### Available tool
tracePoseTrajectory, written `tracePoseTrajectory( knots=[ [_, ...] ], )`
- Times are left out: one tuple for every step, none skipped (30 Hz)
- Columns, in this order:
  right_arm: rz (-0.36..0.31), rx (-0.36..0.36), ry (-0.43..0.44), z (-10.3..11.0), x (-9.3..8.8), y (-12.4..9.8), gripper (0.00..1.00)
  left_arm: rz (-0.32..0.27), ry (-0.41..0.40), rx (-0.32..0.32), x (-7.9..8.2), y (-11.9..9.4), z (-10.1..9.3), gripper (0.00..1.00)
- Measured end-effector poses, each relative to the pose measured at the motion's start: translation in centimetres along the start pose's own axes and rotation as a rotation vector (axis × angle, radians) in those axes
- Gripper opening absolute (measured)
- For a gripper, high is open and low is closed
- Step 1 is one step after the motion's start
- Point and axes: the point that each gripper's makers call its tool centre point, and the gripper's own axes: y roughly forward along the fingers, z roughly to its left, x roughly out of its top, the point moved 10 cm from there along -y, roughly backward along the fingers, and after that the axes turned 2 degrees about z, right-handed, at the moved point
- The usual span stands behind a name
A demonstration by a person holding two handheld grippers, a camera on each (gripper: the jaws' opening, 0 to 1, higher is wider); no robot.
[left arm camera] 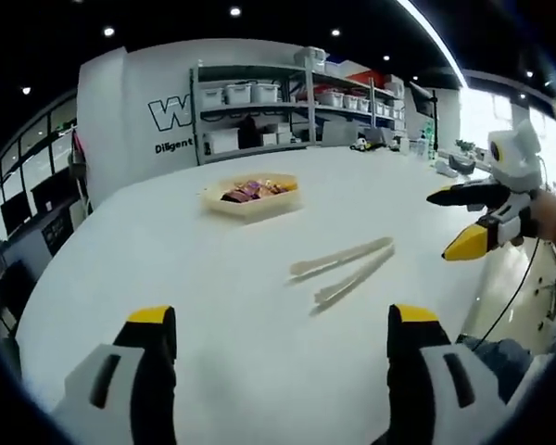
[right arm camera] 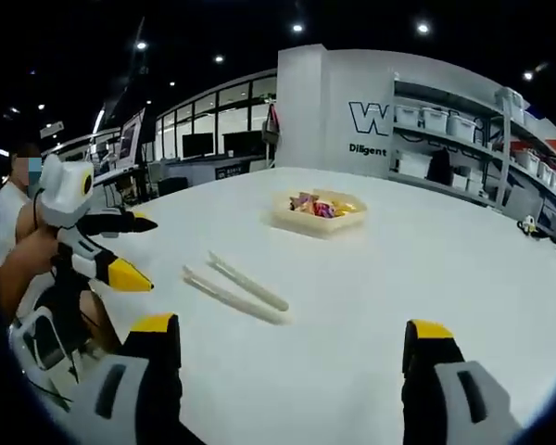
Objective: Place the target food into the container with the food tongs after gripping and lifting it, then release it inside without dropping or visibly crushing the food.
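A: Left gripper view first. The left gripper [left arm camera: 283, 348] hangs low over the white table [left arm camera: 167, 278], jaws spread wide, bare tabletop between the yellow tips.

B: And the tongs?

A: The tongs [left arm camera: 345, 269] lie flat on the table ahead of that gripper, a little toward the right jaw, both pale arms slightly splayed. Nothing touches them. Beyond them, well apart, sits the tray [left arm camera: 252, 197], shallow and cream-coloured, with food [left arm camera: 256, 189] heaped in it: purple, brown and orange pieces. I cannot tell what kind.

B: What's that at the right edge?

A: The right gripper [left arm camera: 459, 222], coming in from the side above the table edge, held by a hand [left arm camera: 554, 218]. Its two fingers stand apart, one black, one yellow-tipped, gripping nothing. At the back, shelves [left arm camera: 296, 102] with white bins.

B: Over to the right gripper view.

A: The right gripper [right arm camera: 292, 357] shows jaws wide apart at the bottom, empty, over the table [right arm camera: 426, 260]. The tongs [right arm camera: 233, 287] rest ahead, nearer the left jaw, untouched. The tray [right arm camera: 317, 215] is farther on, near the table's middle, food [right arm camera: 317, 206] inside it.

B: And on the left there?

A: The left gripper [right arm camera: 141, 250], out past the table edge, fingers parted, holding nothing. A person [right arm camera: 9, 232] in a white top sits behind it.
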Motion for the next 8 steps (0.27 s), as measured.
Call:
tracePoseTrajectory(
  knots=[
    [-0.008, -0.003, 0.004, 0.00, 0.11, -0.23, 0.99, 0.005, -0.005, -0.007, -0.09, 0.09, -0.12, 0.93],
    [-0.014, -0.003, 0.003, -0.02, 0.18, -0.33, 0.99, 0.008, -0.002, -0.009, -0.15, 0.14, -0.20, 0.93],
    [-0.018, -0.005, 0.001, -0.12, 0.25, -0.33, 0.99, 0.012, 0.004, -0.006, -0.20, 0.20, -0.32, 0.93],
    [-0.018, -0.006, -0.002, -0.14, 0.28, -0.33, 0.99, 0.013, 0.007, -0.005, -0.21, 0.22, -0.37, 0.93],
    [-0.019, -0.007, -0.008, -0.20, 0.27, -0.27, 0.99, 0.008, 0.005, -0.008, -0.18, 0.19, -0.38, 0.93],
    [-0.018, -0.008, -0.008, -0.22, 0.26, -0.26, 0.99, 0.002, -0.008, -0.017, -0.14, 0.22, -0.48, 0.93],
    [-0.016, -0.008, -0.004, -0.22, 0.21, -0.26, 0.99, -0.001, -0.022, -0.024, -0.12, 0.23, -0.53, 0.92],
    [-0.015, -0.008, -0.004, -0.23, 0.18, -0.28, 0.99, -0.003, -0.028, -0.028, -0.09, 0.23, -0.56, 0.92]
  ],
)
